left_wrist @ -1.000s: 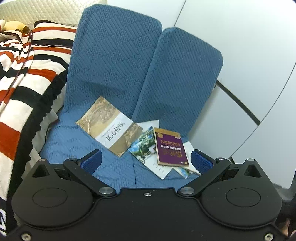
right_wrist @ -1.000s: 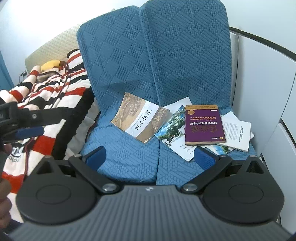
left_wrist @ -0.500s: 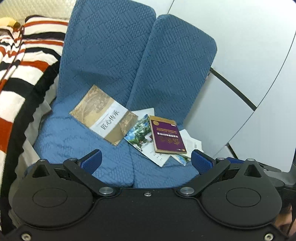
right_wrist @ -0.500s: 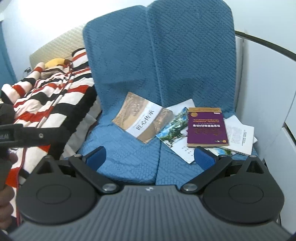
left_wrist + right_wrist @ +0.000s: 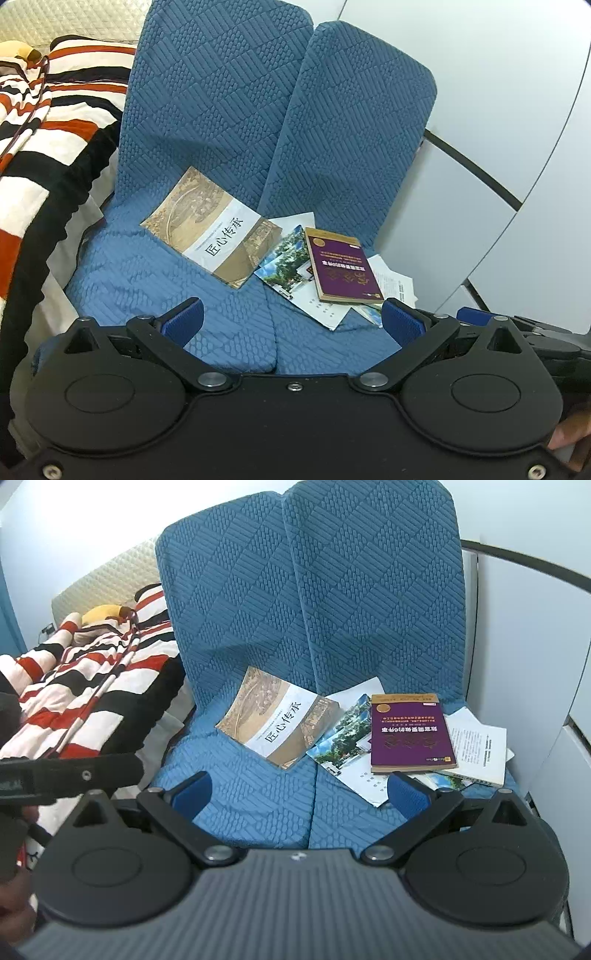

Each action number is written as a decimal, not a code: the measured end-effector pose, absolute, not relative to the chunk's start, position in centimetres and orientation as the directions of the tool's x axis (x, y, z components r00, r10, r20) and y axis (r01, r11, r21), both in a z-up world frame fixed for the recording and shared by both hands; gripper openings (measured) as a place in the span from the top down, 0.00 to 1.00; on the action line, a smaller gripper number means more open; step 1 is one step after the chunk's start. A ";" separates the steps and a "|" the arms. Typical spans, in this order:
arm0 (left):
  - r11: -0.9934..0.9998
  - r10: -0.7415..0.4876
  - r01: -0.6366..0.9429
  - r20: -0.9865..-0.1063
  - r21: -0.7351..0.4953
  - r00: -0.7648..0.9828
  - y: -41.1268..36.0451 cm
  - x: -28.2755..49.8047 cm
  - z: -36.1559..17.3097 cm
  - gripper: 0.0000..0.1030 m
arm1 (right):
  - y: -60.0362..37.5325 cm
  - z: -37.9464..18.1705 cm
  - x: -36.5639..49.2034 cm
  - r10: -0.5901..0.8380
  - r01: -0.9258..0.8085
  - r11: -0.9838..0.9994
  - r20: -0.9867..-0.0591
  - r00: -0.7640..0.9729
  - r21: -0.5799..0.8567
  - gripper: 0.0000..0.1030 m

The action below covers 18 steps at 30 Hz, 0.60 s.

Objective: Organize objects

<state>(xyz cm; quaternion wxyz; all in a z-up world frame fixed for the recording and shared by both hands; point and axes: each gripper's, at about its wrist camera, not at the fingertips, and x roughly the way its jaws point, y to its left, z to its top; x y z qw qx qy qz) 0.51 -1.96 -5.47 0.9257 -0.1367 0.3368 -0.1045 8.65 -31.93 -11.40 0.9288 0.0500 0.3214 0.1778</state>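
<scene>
The two blue seat cushions (image 5: 258, 805) are covered in quilted, matt cloth — rough in texture. A glossy paper cover is seen on the purple book (image 5: 410, 734); the striped red, white and black blanket (image 5: 92, 698) looks soft.

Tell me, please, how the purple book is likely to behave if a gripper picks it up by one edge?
The purple book looks thin and soft-covered, so it would probably sag somewhat. It lies on loose papers and a booklet, so pushing it may drag them along. Its glossy cover could slip between the fingers.
</scene>
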 end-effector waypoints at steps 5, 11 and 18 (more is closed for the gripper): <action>0.937 -0.276 0.076 -0.588 -0.341 0.761 -2.1 0.5 -6.2 0.00 | -32.6 -12.3 8.7 0.382 -0.303 0.924 -0.574 0.724 0.232 0.00; 0.941 -0.259 0.071 -0.571 -0.330 0.779 -2.7 0.0 -6.5 0.00 | -32.4 -13.3 8.7 0.400 -0.331 0.916 -0.585 0.706 0.226 0.00; 0.946 -0.228 0.036 -0.584 -0.321 0.779 -2.8 1.4 -8.7 0.00 | -32.2 -15.2 9.8 0.405 -0.333 0.914 -0.593 0.696 0.234 0.00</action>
